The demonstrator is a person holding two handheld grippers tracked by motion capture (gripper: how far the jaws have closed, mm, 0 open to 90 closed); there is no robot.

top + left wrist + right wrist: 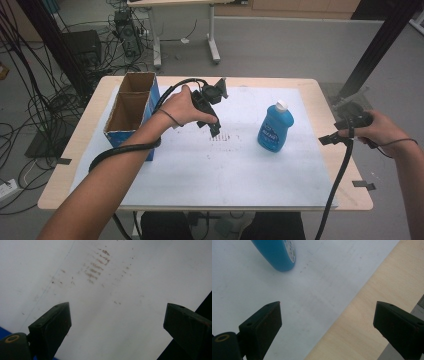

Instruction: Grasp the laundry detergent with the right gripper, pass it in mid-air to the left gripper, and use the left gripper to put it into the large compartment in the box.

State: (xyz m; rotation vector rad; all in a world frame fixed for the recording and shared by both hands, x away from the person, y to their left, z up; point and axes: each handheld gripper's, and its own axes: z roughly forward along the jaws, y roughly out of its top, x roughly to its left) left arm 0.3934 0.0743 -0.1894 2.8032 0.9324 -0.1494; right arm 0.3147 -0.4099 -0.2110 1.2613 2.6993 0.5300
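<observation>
A blue bottle point(275, 127) with a white cap stands upright on the white sheet, right of centre; its blue base point(277, 253) shows at the top left of the right gripper view. My right gripper point(327, 140) hovers at the table's right edge, to the right of the bottle and apart from it, jaws wide open with nothing between them point(328, 325). Near the middle of the sheet my left gripper point(215, 131) points down over a patch of brown marks point(96, 266), also open and empty point(117, 325).
An open cardboard box point(131, 112) with blue sides and two compartments stands at the table's left, just behind my left forearm. The wooden table point(345, 170) ends close to the right gripper. Cables, a second table and black frame posts lie beyond.
</observation>
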